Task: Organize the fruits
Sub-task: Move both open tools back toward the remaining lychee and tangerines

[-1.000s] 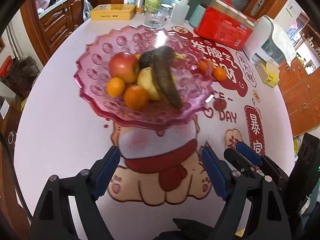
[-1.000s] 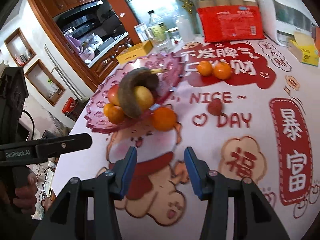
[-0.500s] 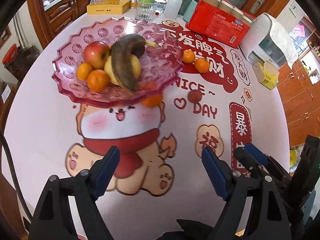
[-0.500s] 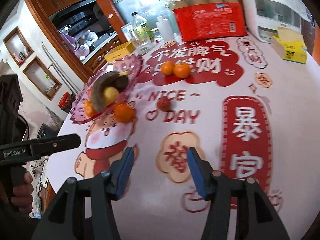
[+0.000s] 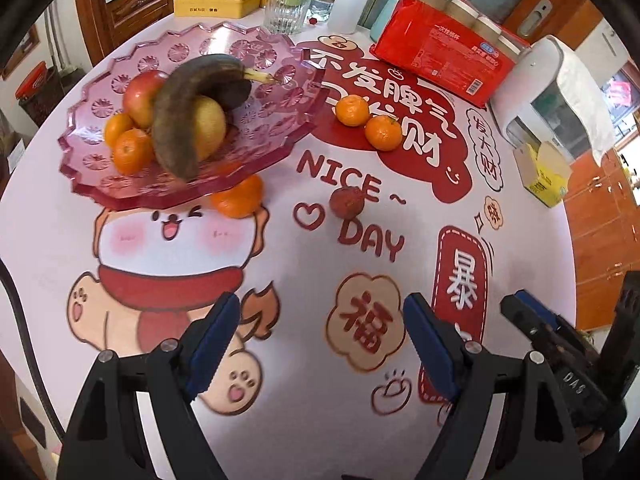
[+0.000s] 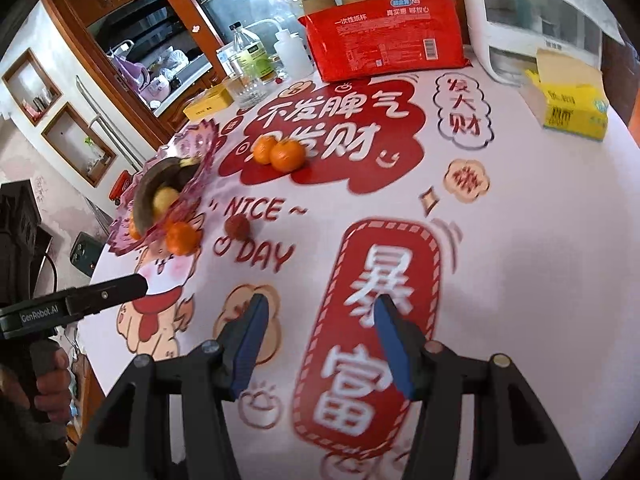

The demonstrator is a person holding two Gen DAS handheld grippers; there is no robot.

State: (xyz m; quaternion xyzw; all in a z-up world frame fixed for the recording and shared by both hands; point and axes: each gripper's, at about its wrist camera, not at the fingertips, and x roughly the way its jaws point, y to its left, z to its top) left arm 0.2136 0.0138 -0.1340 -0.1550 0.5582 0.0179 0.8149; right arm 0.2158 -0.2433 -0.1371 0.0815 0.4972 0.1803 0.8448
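Note:
A pink glass fruit dish (image 5: 280, 64) stands at the left and holds an apple (image 5: 140, 94), a dark banana (image 5: 176, 120), a yellow pear (image 5: 210, 126) and two tangerines (image 5: 130, 150). One tangerine (image 5: 238, 198) lies on the table by the dish's near rim. Two more tangerines (image 5: 368, 122) lie on the red print, and a small red lychee (image 5: 346, 202) lies near "DAY". My left gripper (image 5: 320, 344) is open and empty above the table's near part. My right gripper (image 6: 318, 340) is open and empty, to the right of the left one.
At the back stand a red pack of paper cups (image 5: 444, 52), a glass (image 5: 286, 10), bottles, a yellow tin (image 5: 218, 2), a white appliance (image 5: 552, 88) and a yellow box (image 5: 548, 172). The table edge curves along the left and right.
Both grippers have drawn back and to the right, away from the dish. The dish and fruits now sit farther off; both grippers stay open.

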